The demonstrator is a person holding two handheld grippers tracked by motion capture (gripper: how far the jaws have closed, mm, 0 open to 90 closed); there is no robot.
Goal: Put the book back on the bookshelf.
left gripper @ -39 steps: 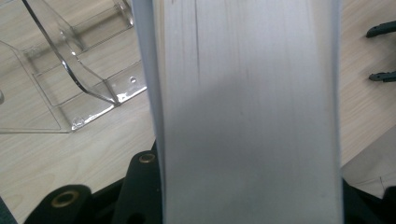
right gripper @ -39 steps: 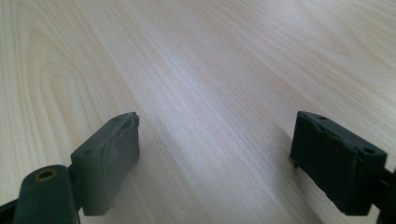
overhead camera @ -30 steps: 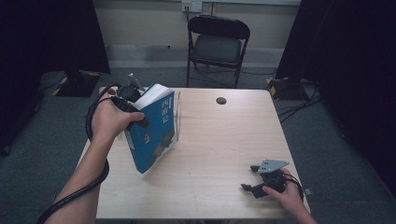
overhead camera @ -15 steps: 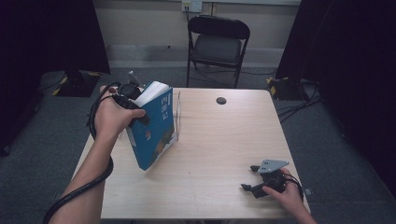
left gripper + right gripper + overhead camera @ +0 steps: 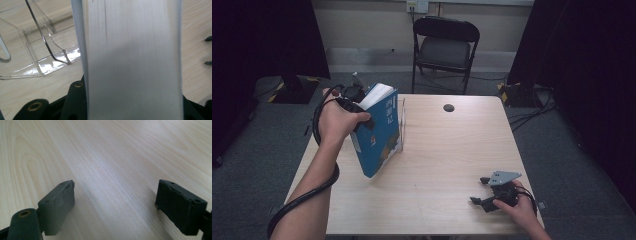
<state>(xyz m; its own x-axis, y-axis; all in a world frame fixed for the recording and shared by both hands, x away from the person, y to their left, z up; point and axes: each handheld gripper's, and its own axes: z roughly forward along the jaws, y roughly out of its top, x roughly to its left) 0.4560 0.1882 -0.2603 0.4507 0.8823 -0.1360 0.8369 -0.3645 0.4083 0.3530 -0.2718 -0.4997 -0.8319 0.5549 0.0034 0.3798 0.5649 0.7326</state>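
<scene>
That thick blue paperback book (image 5: 379, 131) with white page edges stands tilted on the pale wooden table (image 5: 447, 165), right against a clear plastic stand (image 5: 401, 125), clamped at its top by the left gripper (image 5: 362, 107), forearm angled in, while the right gripper (image 5: 478, 202) rests spread wide near the front edge.

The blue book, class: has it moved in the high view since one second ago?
No. The blue book stands tilted beside the clear stand as before, held by the left gripper.
</scene>
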